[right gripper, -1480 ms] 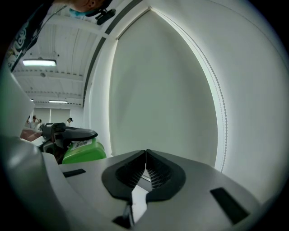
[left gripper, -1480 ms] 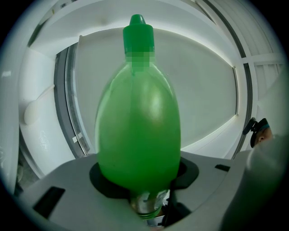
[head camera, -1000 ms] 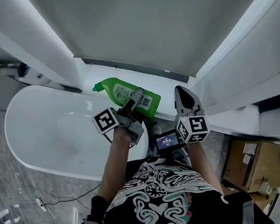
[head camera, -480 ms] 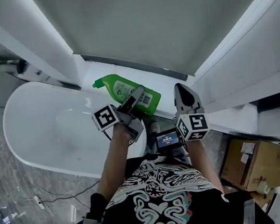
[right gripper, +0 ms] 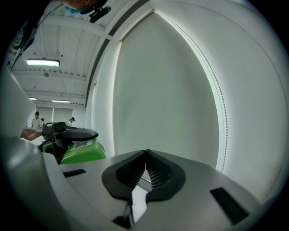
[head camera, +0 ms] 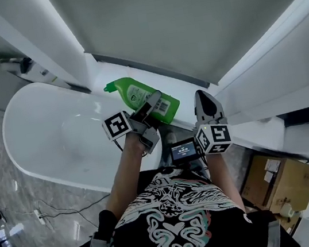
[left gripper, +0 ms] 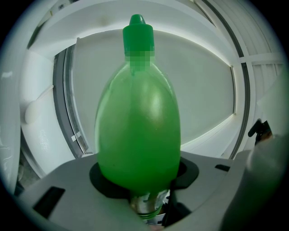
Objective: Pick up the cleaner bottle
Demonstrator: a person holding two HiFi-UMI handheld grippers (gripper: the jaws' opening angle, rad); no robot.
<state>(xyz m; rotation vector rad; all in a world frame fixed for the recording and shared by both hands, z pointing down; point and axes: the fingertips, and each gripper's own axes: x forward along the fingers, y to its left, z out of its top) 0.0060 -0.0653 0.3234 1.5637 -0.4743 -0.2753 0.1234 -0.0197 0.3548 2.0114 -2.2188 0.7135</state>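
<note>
Little is changing since a second ago: both your grippers are keeping their places and the green bottle is staying put, with only the head view drifting slightly. A white bathtub [head camera: 17,153] is filling the left side below you, and its far end is meeting the white ledge [head camera: 113,74] under the grey blind [head camera: 185,22]. A cardboard box [head camera: 279,178] is sitting on the floor at your right. Your left forearm is reaching forward over the tub's end and the right is running alongside it, with both grippers pointing close to level. Your left gripper [head camera: 154,105] is pinching the cleaner bottle [head camera: 135,95] around its lower body, jaws spread wide on it. The bottle is lying slantwise over the ledge, its cap pointing away to the left. Your right gripper [head camera: 201,96] is hovering just beside it, jaws pressed together pad against pad.
</note>
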